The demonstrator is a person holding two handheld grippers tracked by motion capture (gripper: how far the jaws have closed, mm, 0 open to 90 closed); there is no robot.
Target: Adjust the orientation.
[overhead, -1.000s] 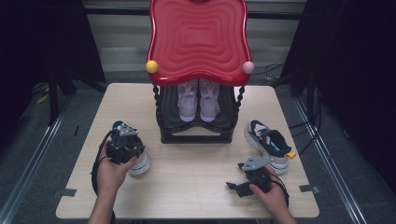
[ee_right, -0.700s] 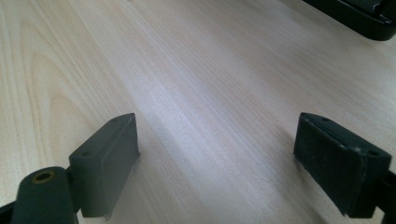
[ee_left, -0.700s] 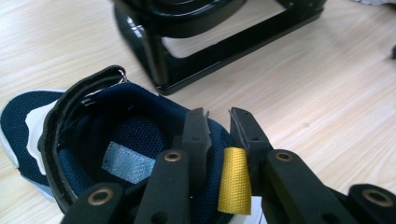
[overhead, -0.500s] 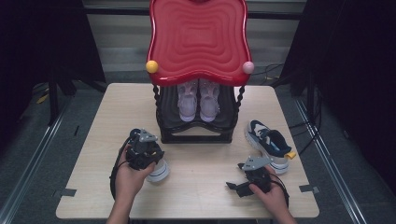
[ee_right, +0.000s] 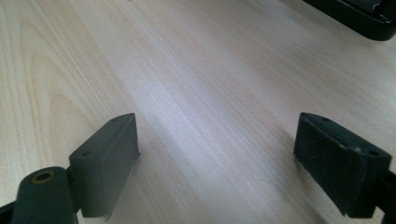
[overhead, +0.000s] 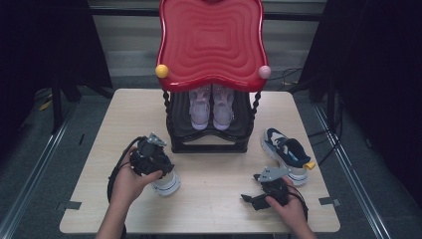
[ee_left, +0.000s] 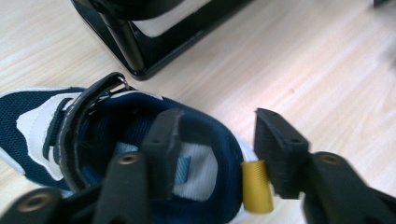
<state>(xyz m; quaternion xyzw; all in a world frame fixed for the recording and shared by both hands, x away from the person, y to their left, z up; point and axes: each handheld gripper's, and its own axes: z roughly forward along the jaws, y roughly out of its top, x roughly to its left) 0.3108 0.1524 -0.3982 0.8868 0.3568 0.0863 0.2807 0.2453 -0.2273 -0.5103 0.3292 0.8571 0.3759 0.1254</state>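
Looked to be the placing step: held the navy shoe point(ee_left: 56, 121) by its heel in the left gripper point(ee_left: 219, 135), jaws drawn in about halfway, one inside the collar and the other outside against the yellow heel tab point(ee_left: 256, 185). Sat low on the wooden table point(overhead: 219, 199), just in front of the left corner of the black rack point(ee_left: 140, 51) and apart from it. Ran with its long axis roughly along the rack's front edge, toe toward the person's left and heel toward the right, opening upward (could not be read in full from the high view, with hand and gripper over most of it). Kept the right gripper point(ee_right: 215, 163) spread wide over bare tabletop, holding nothing. Lay near the matching shoe point(overhead: 284, 149), to the right of the rack, toe toward the far edge. Carried a pale lilac pair point(overhead: 212, 107) already on the rack's shelf under the red wavy top point(overhead: 211, 40). Probably called next for turning the toe toward the rack before setting down or sliding in, with the grip on the collar kept firm so that the heel would not twist.
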